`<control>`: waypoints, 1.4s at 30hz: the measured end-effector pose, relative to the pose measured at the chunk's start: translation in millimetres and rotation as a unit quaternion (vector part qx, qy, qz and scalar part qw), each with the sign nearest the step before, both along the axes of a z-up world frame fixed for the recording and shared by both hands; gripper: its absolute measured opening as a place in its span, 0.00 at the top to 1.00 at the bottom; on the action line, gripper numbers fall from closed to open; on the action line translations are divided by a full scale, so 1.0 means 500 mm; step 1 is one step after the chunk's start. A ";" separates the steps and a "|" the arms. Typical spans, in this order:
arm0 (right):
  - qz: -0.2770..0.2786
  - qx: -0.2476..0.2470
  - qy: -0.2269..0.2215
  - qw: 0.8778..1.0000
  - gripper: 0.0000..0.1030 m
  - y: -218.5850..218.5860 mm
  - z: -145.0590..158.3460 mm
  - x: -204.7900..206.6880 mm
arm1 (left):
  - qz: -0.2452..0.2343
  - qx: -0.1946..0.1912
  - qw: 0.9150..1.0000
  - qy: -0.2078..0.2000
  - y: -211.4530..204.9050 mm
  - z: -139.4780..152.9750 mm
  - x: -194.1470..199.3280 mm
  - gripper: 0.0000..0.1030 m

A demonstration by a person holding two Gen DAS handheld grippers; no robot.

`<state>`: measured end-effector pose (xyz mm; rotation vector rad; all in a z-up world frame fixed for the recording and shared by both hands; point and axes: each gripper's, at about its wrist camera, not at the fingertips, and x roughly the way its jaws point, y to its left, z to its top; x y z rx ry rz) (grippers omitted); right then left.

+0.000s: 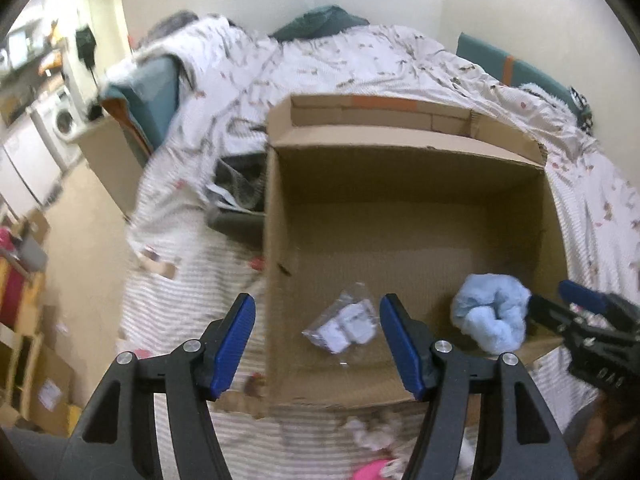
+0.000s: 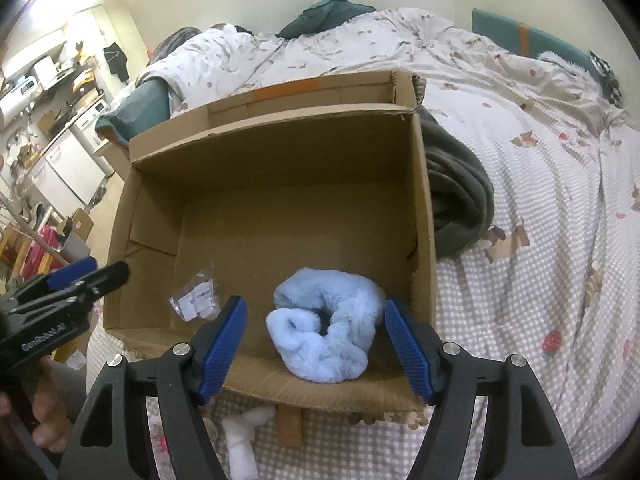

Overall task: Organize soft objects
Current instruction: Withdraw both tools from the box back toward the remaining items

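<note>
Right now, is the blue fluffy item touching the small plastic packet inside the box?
Apart. The right wrist view shows bare cardboard floor between the blue fluffy item and the plastic packet in the box.

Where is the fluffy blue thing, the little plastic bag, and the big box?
fluffy blue thing [image 2: 320, 324], right wrist view, its fuzzy middle.
little plastic bag [image 1: 344, 320], left wrist view, its centre.
big box [image 2: 280, 152], right wrist view, inner back wall.

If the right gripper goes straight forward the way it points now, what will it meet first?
Most likely the fluffy light-blue soft item inside the open cardboard box: it lies centred between the open jaws of the right gripper. Depth is uncertain.
</note>
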<state>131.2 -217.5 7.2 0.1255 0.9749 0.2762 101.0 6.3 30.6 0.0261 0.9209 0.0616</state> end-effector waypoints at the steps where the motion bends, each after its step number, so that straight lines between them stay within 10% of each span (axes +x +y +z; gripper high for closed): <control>1: -0.002 -0.001 -0.002 1.000 0.27 -0.002 0.002 -0.005 | 0.001 0.004 1.000 -0.006 0.003 0.005 -0.006 0.40; 19: -0.014 -0.028 -0.002 1.000 0.27 0.004 0.014 -0.102 | 0.024 0.010 1.000 -0.012 0.031 0.019 -0.119 0.39; 36: -0.035 0.002 0.036 0.999 0.27 0.009 -0.010 -0.168 | -0.006 -0.110 0.986 0.122 0.000 -0.083 -0.162 0.39; 42: -0.046 0.004 0.060 0.997 0.27 0.002 -0.034 -0.150 | -0.038 -0.157 0.967 0.196 -0.041 -0.143 -0.116 0.41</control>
